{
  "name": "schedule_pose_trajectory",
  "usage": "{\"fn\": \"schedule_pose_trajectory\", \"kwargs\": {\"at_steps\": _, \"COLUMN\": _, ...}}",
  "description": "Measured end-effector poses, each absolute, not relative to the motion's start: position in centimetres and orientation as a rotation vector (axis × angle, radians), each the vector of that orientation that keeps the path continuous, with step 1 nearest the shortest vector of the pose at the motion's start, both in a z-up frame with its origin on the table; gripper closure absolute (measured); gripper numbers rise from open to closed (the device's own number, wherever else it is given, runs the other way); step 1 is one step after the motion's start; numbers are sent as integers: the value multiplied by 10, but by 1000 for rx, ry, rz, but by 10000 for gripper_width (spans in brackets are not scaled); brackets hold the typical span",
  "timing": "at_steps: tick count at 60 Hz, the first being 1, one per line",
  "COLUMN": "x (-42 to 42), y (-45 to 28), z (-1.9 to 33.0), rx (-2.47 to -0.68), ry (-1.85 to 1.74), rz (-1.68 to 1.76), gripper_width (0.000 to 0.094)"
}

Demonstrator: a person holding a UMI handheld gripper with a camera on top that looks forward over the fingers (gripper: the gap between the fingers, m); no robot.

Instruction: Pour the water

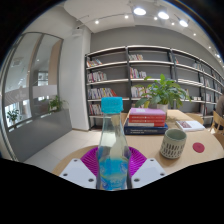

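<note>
A clear plastic water bottle (pixel 112 145) with a blue cap and blue label stands upright between my gripper's fingers (pixel 112 172). Both magenta pads (pixel 91 160) press against its sides, and the bottle fills the gap. It looks lifted above the wooden table (pixel 150 150). A green-and-white striped cup (pixel 173 144) stands on the table ahead and to the right of the bottle. The fingertips are partly hidden behind the bottle.
A stack of books (pixel 147 120) with a potted plant (pixel 160 93) lies behind the cup. A magazine (pixel 187 125) and a small pink disc (pixel 198 147) lie on the table to the right. Bookshelves (pixel 130 75) line the far wall; glass partitions stand on the left.
</note>
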State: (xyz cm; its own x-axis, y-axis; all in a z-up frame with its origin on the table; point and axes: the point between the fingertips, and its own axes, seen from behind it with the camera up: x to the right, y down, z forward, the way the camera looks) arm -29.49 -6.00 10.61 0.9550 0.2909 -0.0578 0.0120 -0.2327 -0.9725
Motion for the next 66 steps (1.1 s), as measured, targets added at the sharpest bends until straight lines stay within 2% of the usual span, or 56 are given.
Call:
{"fn": "schedule_pose_trajectory", "kwargs": {"at_steps": 5, "x": -298, "y": -53, "z": 111, "rx": -1804, "ry": -187, "rz": 314, "gripper_width": 590}}
{"fn": "schedule_pose_trajectory", "kwargs": {"at_steps": 13, "x": -297, "y": -26, "z": 139, "rx": -1804, "ry": 2, "rz": 487, "gripper_width": 589}}
{"fn": "schedule_pose_trajectory", "kwargs": {"at_steps": 22, "x": -278, "y": 19, "z": 156, "rx": -1823, "ry": 389, "rz": 780, "gripper_width": 588}}
{"fn": "schedule_pose_trajectory", "kwargs": {"at_steps": 25, "x": -272, "y": 24, "z": 172, "rx": -1805, "ry": 534, "rz": 884, "gripper_width": 588}}
{"fn": "schedule_pose_trajectory", "kwargs": {"at_steps": 33, "x": -248, "y": 57, "z": 173, "rx": -1675, "ry": 904, "rz": 1177, "gripper_width": 588}}
{"fn": "schedule_pose_trajectory", "kwargs": {"at_steps": 34, "x": -245, "y": 53, "z": 182, "rx": -1658, "ry": 948, "rz": 1205, "gripper_width": 587}}
{"fn": "schedule_pose_trajectory", "kwargs": {"at_steps": 42, "x": -221, "y": 83, "z": 176, "rx": -1462, "ry": 1223, "rz": 1423, "gripper_width": 590}}
{"fn": "schedule_pose_trajectory", "kwargs": {"at_steps": 43, "x": -219, "y": 74, "z": 185, "rx": -1448, "ry": 1260, "rz": 1442, "gripper_width": 590}}
{"fn": "schedule_pose_trajectory", "kwargs": {"at_steps": 45, "x": -215, "y": 83, "z": 178, "rx": -1417, "ry": 1326, "rz": 1473, "gripper_width": 590}}
{"fn": "schedule_pose_trajectory", "kwargs": {"at_steps": 46, "x": -213, "y": 84, "z": 178, "rx": -1400, "ry": 1353, "rz": 1489, "gripper_width": 570}}
{"fn": "schedule_pose_trajectory", "kwargs": {"at_steps": 66, "x": -182, "y": 114, "z": 176, "rx": -1058, "ry": 1725, "rz": 1769, "gripper_width": 569}}
